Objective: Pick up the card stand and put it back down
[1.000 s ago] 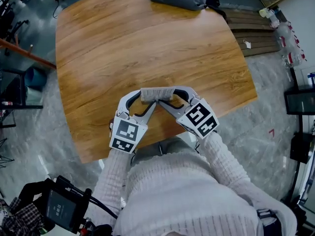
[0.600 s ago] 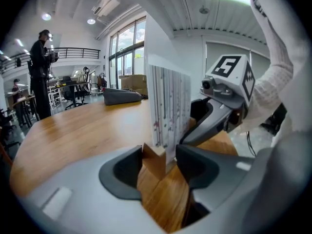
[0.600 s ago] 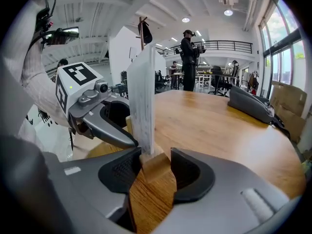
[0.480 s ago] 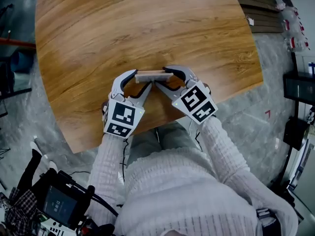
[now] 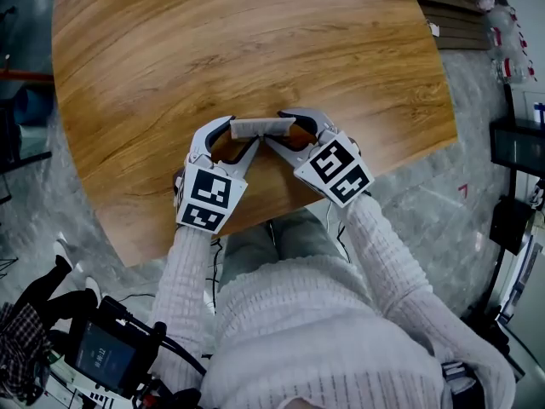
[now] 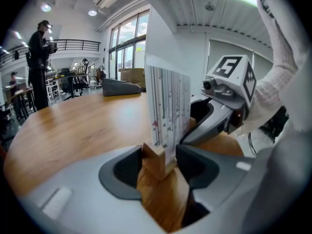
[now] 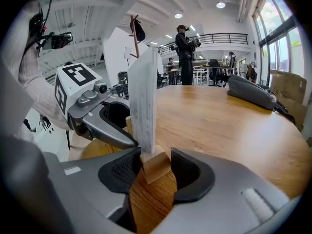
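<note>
The card stand (image 5: 262,127) is a small wooden block with a white printed card upright in it, near the table's front edge. My left gripper (image 5: 240,133) is shut on its left end and my right gripper (image 5: 287,129) on its right end. In the left gripper view the block (image 6: 157,161) sits pressed between the dark pads (image 6: 191,165), with the card (image 6: 168,111) rising above and the right gripper (image 6: 217,116) opposite. The right gripper view shows the other end of the block (image 7: 155,165) between its pads, with the left gripper (image 7: 97,113) behind. Whether the block touches the table I cannot tell.
The round wooden table (image 5: 213,41) stretches ahead; its near edge (image 5: 255,218) is just below the grippers. A grey bag (image 7: 251,94) lies at the far side. A person (image 7: 185,52) stands beyond the table. Racks and gear (image 5: 102,356) stand on the floor around.
Both grippers keep their hold on the stand. The card showed part of its face a second ago and now appears edge-on from above; the head view has shifted over the table.
</note>
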